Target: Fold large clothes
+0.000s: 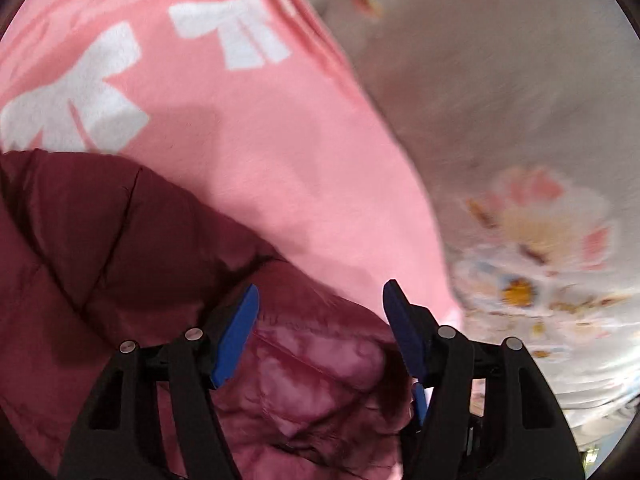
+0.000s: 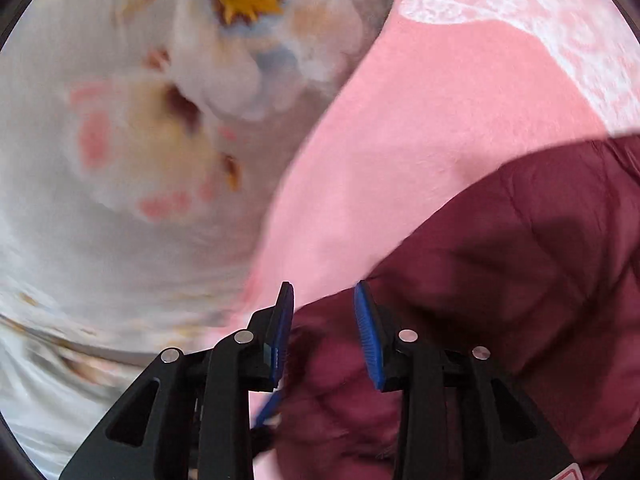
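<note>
- Both grippers have their jaws apart with nothing pinched. The left gripper (image 1: 320, 304) stands wide, the right gripper (image 2: 324, 304) narrower, blue pads bare on both.
- The thing to fold looks like the maroon jacket (image 1: 120, 248), a quilted puffer. It lies right under and between the left jaws, spreading off to their left.
- From the right wrist the jacket (image 2: 520, 264) sits under the jaws and runs off to their right.
- It lies on top of a pink cloth (image 1: 248, 144) with white bow prints, which stretches ahead of both sets of jaws.
- Under all that is a floral bedsheet (image 2: 120, 152), out to the right of the left jaws and to the left of the right ones. Looks like a bed, though I can't see its edges.
- Handling guess: puffy, light and soft, with a slick shell that'll likely slide out of a shallow pinch. It'll also spring back, so folds probably need pressing flat.
- I'd grab a seam or hem edge and bite deep, not the fat middle of a quilted panel.
- Watch out for catching the pink cloth underneath along with it.
- Both views are motion-blurred, so I can't tell which part of the jacket this is.
</note>
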Available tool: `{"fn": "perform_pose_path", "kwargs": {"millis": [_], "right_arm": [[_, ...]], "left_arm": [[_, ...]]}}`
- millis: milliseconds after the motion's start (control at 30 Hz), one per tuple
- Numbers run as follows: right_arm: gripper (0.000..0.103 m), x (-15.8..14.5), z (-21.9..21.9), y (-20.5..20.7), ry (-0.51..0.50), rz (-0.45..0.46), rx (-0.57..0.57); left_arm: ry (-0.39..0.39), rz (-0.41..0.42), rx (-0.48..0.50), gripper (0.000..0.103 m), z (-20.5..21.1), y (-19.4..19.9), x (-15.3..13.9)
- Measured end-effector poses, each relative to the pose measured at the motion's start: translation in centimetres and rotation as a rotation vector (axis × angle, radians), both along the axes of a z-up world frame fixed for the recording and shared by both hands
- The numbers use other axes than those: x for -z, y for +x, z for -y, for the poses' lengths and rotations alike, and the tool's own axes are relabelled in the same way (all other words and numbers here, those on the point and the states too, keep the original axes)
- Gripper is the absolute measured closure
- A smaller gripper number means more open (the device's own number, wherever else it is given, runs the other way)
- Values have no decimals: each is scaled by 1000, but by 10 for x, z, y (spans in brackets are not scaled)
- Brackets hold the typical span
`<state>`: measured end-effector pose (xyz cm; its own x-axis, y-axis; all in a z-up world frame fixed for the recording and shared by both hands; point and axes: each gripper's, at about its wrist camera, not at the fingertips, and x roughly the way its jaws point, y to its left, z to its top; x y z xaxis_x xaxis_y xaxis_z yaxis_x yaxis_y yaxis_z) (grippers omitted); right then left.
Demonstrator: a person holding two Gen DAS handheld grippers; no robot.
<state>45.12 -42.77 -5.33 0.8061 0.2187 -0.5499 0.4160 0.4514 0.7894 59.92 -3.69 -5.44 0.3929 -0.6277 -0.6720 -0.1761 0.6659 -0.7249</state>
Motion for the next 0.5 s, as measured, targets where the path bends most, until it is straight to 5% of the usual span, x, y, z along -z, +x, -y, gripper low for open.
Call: {"fn": "perform_pose_path", "kwargs": {"millis": [200,500], "right_arm": [[84,-3,-34,15,-456,-157,-251],[90,14,-55,6,-770,-260,-373]], "left_arm": [[225,78,220,53,16,-10,11],[568,287,377,62,47,-37,17]]}}
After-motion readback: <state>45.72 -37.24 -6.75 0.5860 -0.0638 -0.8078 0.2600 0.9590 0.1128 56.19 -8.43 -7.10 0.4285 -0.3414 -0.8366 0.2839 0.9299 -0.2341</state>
